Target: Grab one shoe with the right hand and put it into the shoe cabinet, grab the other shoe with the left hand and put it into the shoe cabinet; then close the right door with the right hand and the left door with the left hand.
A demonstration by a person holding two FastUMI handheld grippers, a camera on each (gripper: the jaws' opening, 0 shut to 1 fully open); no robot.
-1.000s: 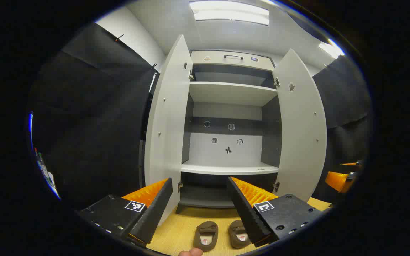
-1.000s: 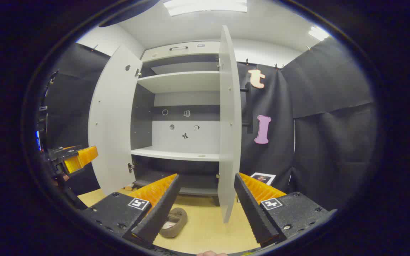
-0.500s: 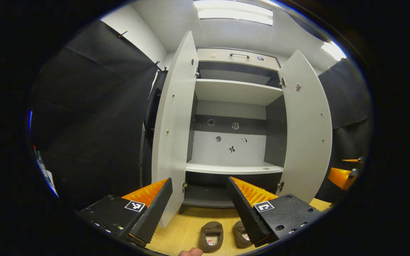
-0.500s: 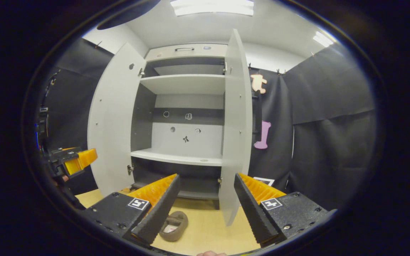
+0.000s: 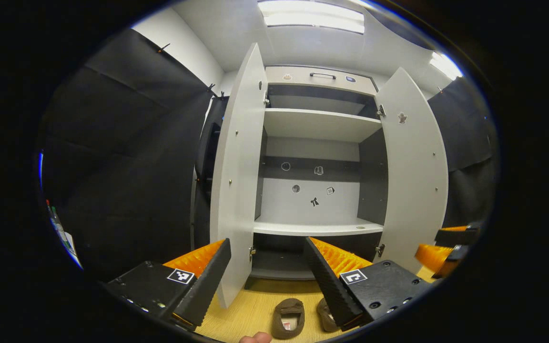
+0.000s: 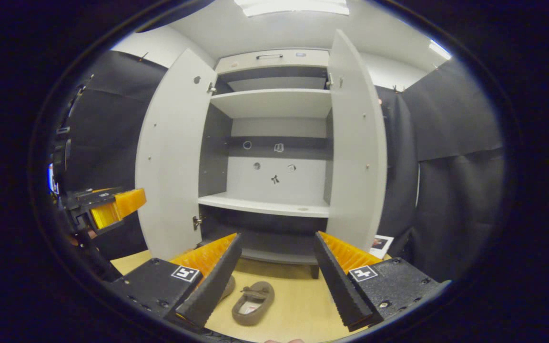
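A: Right view swung left since a second ago: both shoes now show, cabinet centred, wall letters gone.
B: Shoes?
A: Right gripper view: one shoe [image 6: 252, 310] bottom centre on the wooden floor [image 6: 293, 305], second shoe [image 6: 227, 287] half hidden behind the left finger. Shoe cabinet [image 6: 274, 143] mid-frame, left door [image 6: 172, 157] and right door [image 6: 358, 147] open.
B: Claws?
A: Right claw [image 6: 274, 281] wide, empty. Left claw [image 5: 267, 281] wide, empty, bottom of its view.

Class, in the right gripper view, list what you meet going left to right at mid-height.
Left gripper → left door → cabinet's back panel → right door → black cloth wall.
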